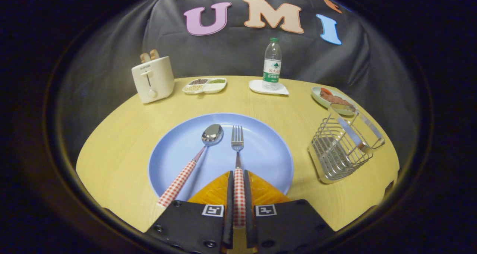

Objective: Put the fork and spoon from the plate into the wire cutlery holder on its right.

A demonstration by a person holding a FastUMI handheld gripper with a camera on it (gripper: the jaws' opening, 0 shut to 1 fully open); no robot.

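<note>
A round blue plate (261,161) is sitting in the middle of the wooden table (123,149), holding a spoon (193,161) on its left half and a fork (237,161) just right of it, both with red-and-white checked handles. The gripper (238,179) is reaching over the plate's near rim, its two fingers closed against either side of the fork's handle, clamping it while the tines are pointing away toward the far side. The spoon is lying untouched, slanting left of the fingers. To the right of the plate, a wire cutlery holder (341,149) is standing with nothing visible inside it. Beyond it, a small oval dish (331,99) is carrying some reddish-brown food. At the far side, a divided tray (204,85) is holding grains or beans, a water bottle (272,64) is standing on a white coaster (268,88), its label too small to make out, and a cream toaster (152,79) is holding toast at the far left.
</note>
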